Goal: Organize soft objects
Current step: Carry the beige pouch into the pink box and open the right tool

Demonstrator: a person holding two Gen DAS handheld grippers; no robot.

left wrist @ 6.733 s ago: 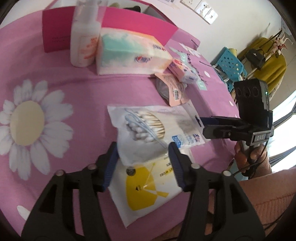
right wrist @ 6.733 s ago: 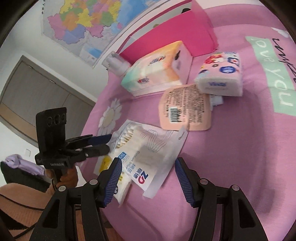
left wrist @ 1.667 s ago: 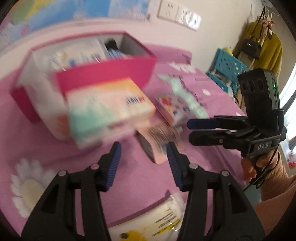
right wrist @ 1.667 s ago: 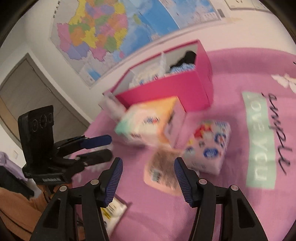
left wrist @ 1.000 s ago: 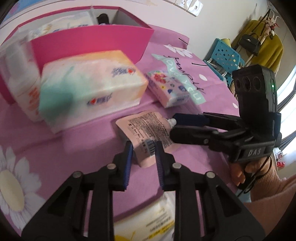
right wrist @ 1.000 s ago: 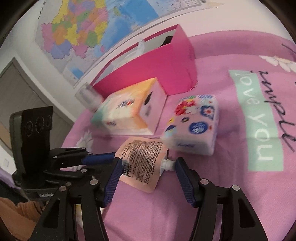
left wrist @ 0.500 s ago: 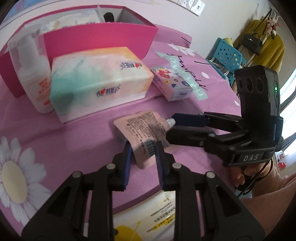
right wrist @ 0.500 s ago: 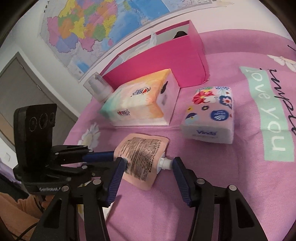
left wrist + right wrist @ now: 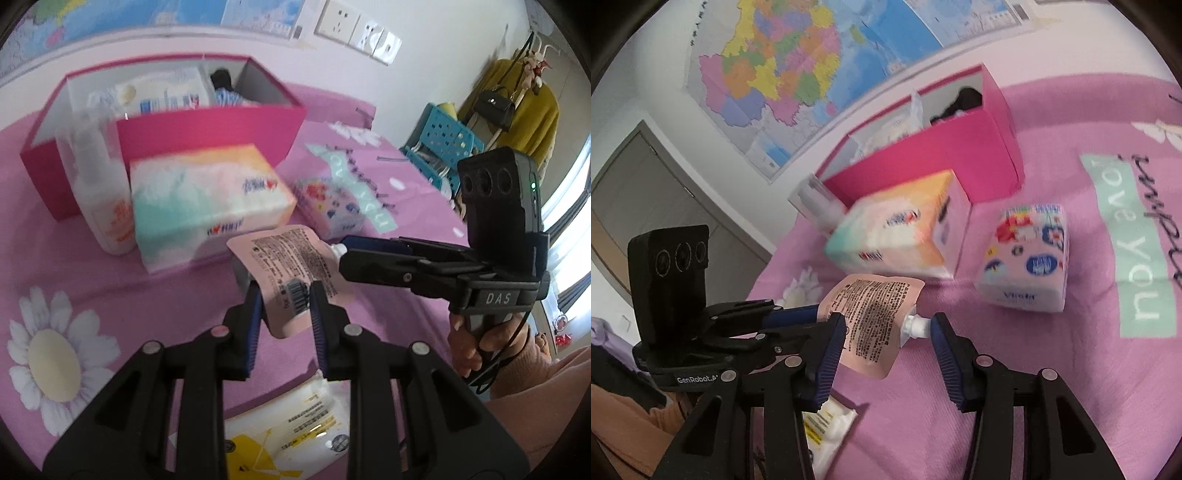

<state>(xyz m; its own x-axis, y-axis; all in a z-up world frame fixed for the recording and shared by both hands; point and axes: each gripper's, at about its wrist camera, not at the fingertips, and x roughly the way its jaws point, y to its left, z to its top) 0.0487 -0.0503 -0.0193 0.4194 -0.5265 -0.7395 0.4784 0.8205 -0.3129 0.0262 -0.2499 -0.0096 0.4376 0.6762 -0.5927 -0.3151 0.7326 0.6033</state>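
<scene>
Pink bedding (image 9: 66,266) printed with white daisies fills the scene, with a coloured map (image 9: 798,70) on the wall behind it. At the far side an open pink box (image 9: 207,136) holds packets and something dark. Just in front of the box stand a white bottle (image 9: 99,192) and a tissue pack (image 9: 207,199), and to the right of that lies a small flowered tissue pack (image 9: 1030,254).

Your left gripper (image 9: 284,306) is clamped on the peach spout pouch (image 9: 291,269), its blue pads pinching the barcode end. The pouch hangs lifted off the bedding, near you and in front of the big tissue pack. Its long axis runs diagonally, the pinched bottom edge nearest you on the left, the white cap (image 9: 916,326) pointing away to the right and slightly down.

Your right gripper (image 9: 888,332) sits around the spout end at a middling width; its jaws have just been closing, with the pouch between them. The right blue pad meets the cap's tip, and I cannot tell whether the left pad presses on the pouch.

Nearer you, a white and yellow packet (image 9: 288,435) lies flat on the bedding
</scene>
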